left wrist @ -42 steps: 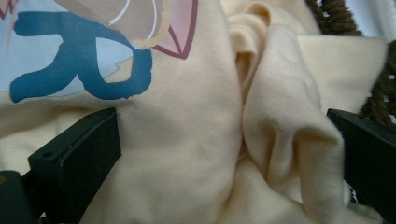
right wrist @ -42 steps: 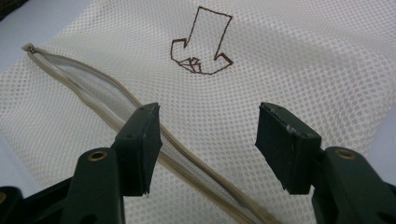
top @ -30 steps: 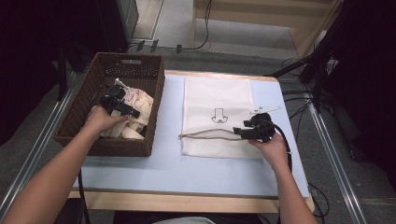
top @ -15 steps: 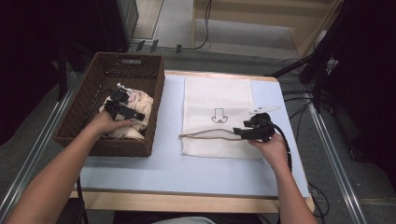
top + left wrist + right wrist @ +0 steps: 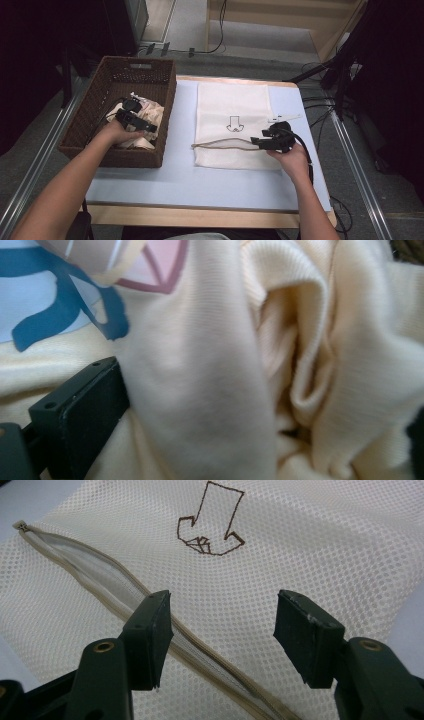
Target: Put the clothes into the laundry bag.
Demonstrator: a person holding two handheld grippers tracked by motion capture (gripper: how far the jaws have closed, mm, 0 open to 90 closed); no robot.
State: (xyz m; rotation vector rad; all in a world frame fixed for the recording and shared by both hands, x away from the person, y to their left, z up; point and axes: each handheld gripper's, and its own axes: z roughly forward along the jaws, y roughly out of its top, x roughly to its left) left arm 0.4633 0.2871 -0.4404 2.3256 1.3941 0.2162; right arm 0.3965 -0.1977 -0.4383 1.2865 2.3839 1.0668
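Note:
A cream garment [image 5: 150, 107] with a blue and pink print [image 5: 60, 315] lies crumpled in a brown wicker basket [image 5: 170, 100] on the table's left. My left gripper [image 5: 142, 125] is down in the basket, open, its jaws pressed into the cloth with a thick fold [image 5: 200, 365] between them. A white mesh laundry bag [image 5: 232, 107] with a brown arrow drawing [image 5: 210, 520] lies flat at the centre. Its zipper [image 5: 100, 575] gapes along the near edge. My right gripper [image 5: 257, 141] hovers open just over the zipper's right end [image 5: 227, 630], touching nothing.
The pale blue table top [image 5: 175, 175] has bare room in front of the basket and bag. A small white tag [image 5: 282, 119] lies right of the bag. Cables and dark stands crowd the floor at the right, beyond the table edge.
My left gripper has moved nearer and lower, sinking into the garment in the basket. The right gripper and the bag have stayed put.

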